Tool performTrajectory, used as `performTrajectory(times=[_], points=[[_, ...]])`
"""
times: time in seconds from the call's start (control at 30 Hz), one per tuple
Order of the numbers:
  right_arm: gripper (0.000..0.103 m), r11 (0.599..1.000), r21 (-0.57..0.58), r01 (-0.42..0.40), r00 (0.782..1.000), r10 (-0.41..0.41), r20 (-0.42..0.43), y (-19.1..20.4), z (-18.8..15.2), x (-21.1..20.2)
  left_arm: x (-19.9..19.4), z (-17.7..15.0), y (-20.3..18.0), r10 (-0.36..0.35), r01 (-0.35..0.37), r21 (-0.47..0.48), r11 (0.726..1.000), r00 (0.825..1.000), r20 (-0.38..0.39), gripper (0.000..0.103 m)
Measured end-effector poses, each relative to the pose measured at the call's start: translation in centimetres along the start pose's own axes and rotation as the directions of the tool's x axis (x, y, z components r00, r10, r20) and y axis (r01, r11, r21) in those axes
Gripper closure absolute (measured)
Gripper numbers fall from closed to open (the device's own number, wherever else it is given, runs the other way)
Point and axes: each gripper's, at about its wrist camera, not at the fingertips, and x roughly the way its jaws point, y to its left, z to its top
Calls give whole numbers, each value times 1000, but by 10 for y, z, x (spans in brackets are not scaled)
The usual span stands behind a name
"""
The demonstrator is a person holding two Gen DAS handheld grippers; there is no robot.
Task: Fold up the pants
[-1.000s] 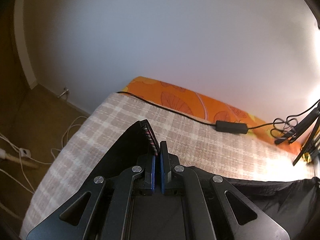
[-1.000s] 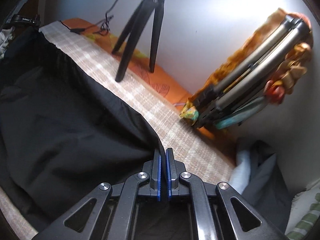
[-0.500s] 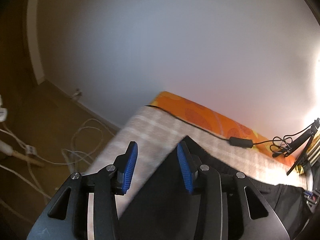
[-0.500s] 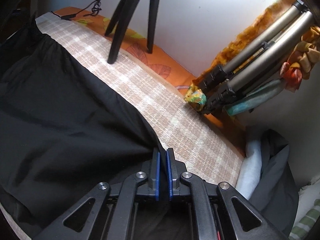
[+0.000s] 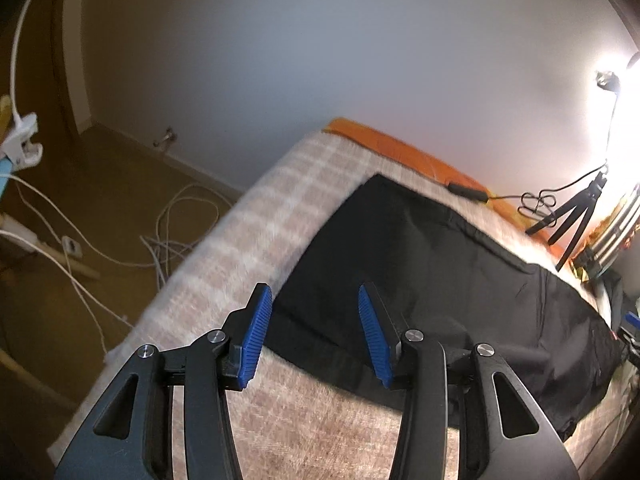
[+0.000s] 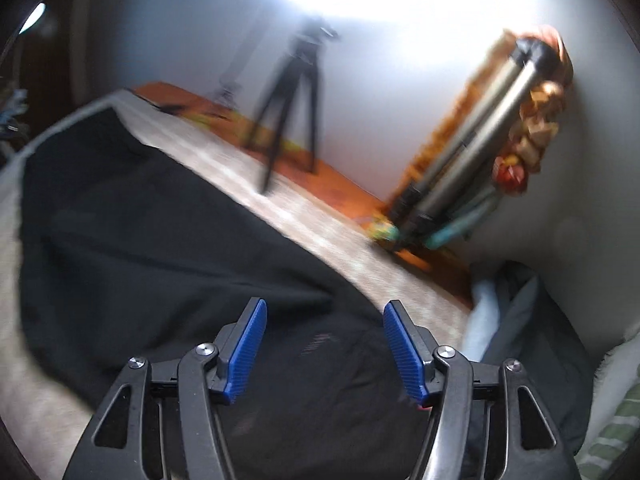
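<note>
with its 2 blue-padded fingers spread wide and nothing between them, the left gripper (image 5: 316, 336) hangs above the black pants (image 5: 432, 280), which lie flat on the checked beige blanket (image 5: 248, 248). one corner of the cloth sits just ahead of the left finger, and the rest runs forward and off to the right of the right finger. beyond the pants a black cable (image 5: 468, 192) lies along the orange sheet (image 5: 400, 148), with a small black tripod (image 5: 572, 220) further right. white cords (image 5: 176, 236) trail on the floor left of the fingers.

while its view is blurred, the right gripper (image 6: 324, 344) also shows both fingers held apart and gripping nothing. the pants (image 6: 160, 248) fill the space under and ahead-left of them. ahead stands the tripod (image 6: 292, 100); to the right a folded metal stand (image 6: 472, 160) leans on the wall, and grey and white bedding (image 6: 520, 320) is piled beside the right finger.
</note>
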Motion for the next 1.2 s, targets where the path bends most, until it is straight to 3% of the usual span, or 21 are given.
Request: performTrajectory(times=[0.17, 0.4, 0.67, 0.73, 0.77, 0.83, 0.93, 0.97, 1.03, 1.2], points=[[38, 981, -79, -176, 983, 179, 29, 59, 2, -27, 22, -5, 3, -13, 11, -48, 999, 999, -51, 59], [40, 900, -239, -365, 930, 364, -52, 153, 5, -26, 34, -13, 1, -37, 32, -75, 997, 997, -67, 59], [47, 853, -301, -427, 904, 401, -147, 210, 5, 10, 40, -9, 10, -65, 57, -138, 989, 996, -58, 63], [53, 851, -321, -415, 910, 382, -164, 216, 4, 17, 42, -7, 14, -75, 65, -160, 985, 996, -56, 69], [62, 853, -313, -417, 908, 380, -176, 217, 4, 21, 43, -6, 15, -74, 64, -166, 984, 996, -55, 71], [67, 854, -279, -439, 897, 401, -184, 213, 3, 25, 44, -5, 18, -84, 73, -183, 980, 995, -53, 80], [74, 853, -256, -455, 889, 417, -190, 207, 3, 29, 46, -4, 21, -102, 89, -202, 975, 993, -53, 80], [82, 853, -255, -455, 889, 416, -193, 207, 1, 29, 46, -4, 21, -95, 84, -194, 977, 994, -52, 82], [88, 857, -248, -452, 890, 415, -189, 206, 1, 29, 46, -4, 19, -70, 61, -165, 984, 996, -47, 96], [99, 862, -232, -450, 892, 422, -162, 201, 4, 23, 43, -6, 20, -53, 49, -154, 987, 998, -26, 99]])
